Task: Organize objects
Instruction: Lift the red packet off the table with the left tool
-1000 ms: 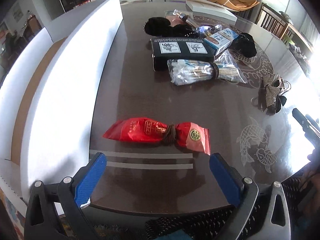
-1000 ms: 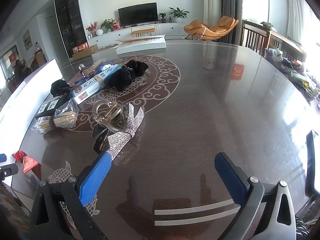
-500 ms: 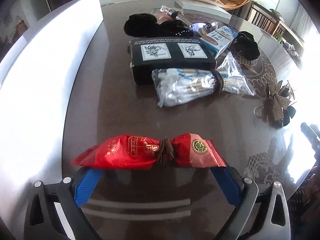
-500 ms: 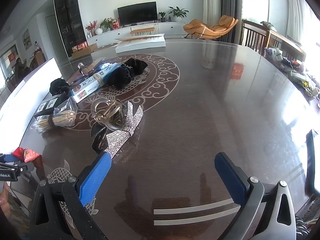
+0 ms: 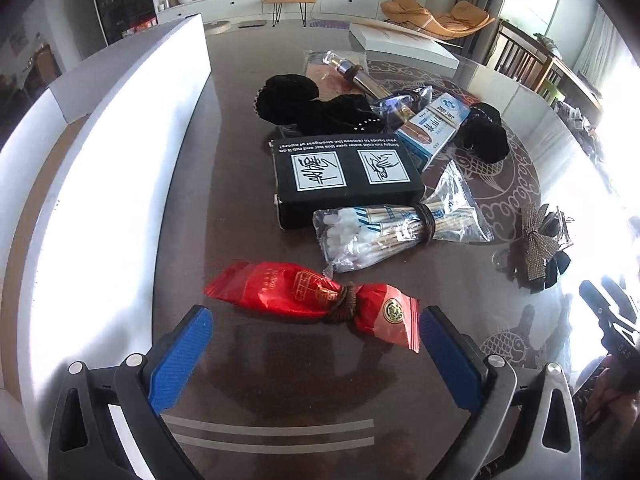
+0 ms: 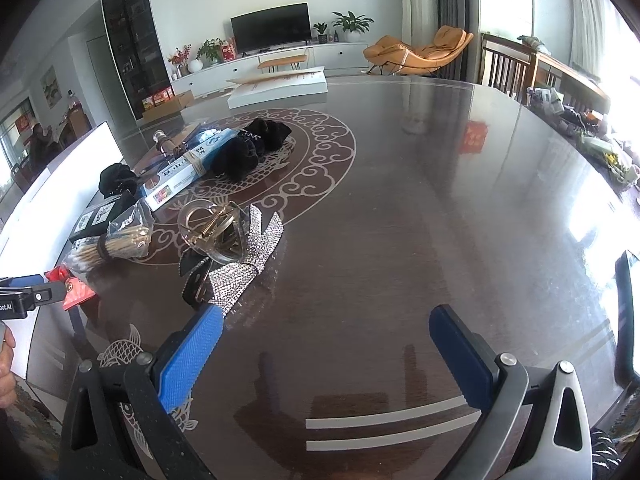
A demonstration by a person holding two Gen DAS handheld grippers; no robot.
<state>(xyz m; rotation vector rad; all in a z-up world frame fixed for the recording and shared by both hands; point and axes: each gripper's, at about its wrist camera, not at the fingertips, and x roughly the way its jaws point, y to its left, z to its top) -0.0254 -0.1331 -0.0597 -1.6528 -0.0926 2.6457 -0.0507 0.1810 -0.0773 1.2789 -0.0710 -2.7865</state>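
A red foil packet (image 5: 312, 300) tied at its middle lies on the dark table just beyond my open left gripper (image 5: 316, 328); its ends reach about as wide as the fingertips. Behind it lie a bag of cotton swabs (image 5: 384, 232), a black box (image 5: 344, 176), a blue-white box (image 5: 434, 124) and black cloth items (image 5: 316, 104). My right gripper (image 6: 324, 332) is open and empty over bare table. A rhinestone bow clip with a clear claw clip (image 6: 228, 252) lies just beyond its left fingertip (image 6: 200, 336). The red packet shows at the far left of the right wrist view (image 6: 74, 290).
A long white board (image 5: 120, 168) stands along the table's left edge. A flat white box (image 6: 280, 86) lies at the far side. A black fuzzy item (image 5: 486, 136) lies to the right of the blue-white box. The left gripper shows in the right wrist view (image 6: 24, 294).
My left gripper moved forward to the red packet, then drew back and rose a little; the packet now lies just beyond the fingertips. The right gripper has barely moved.
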